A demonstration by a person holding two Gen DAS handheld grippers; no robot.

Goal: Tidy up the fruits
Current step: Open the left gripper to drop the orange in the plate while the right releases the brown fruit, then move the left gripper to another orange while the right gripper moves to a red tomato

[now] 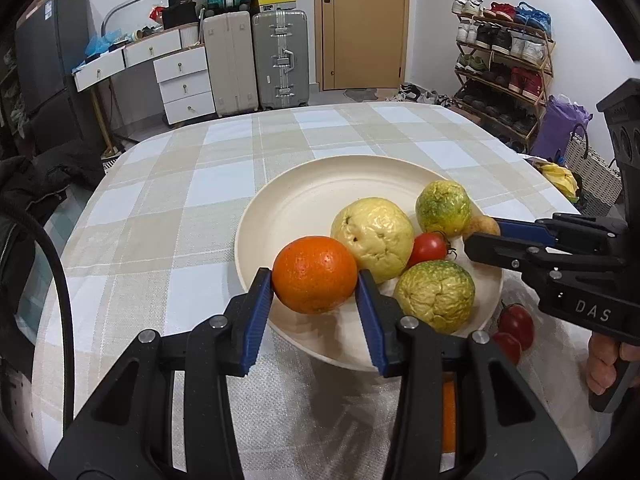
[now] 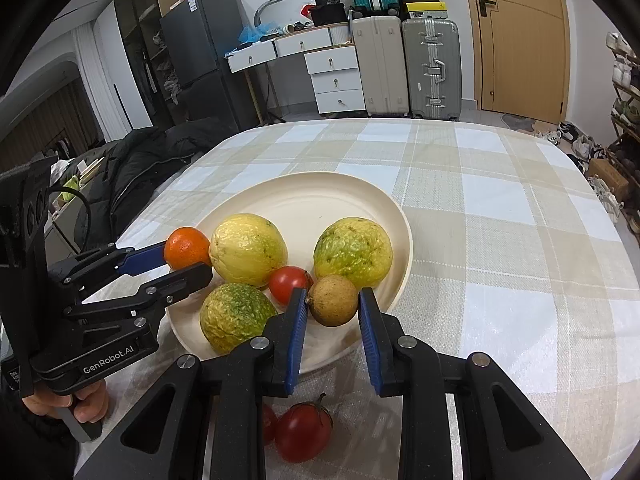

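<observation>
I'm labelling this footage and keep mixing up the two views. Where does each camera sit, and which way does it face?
Left wrist: on the left claw, looking along its fingers down at the orange over the plate; the right claw and a hand show.
Right wrist: on the right claw, facing the small brown fruit; the left claw shows.
Shared: plate, fruits, checked tablecloth, door.
</observation>
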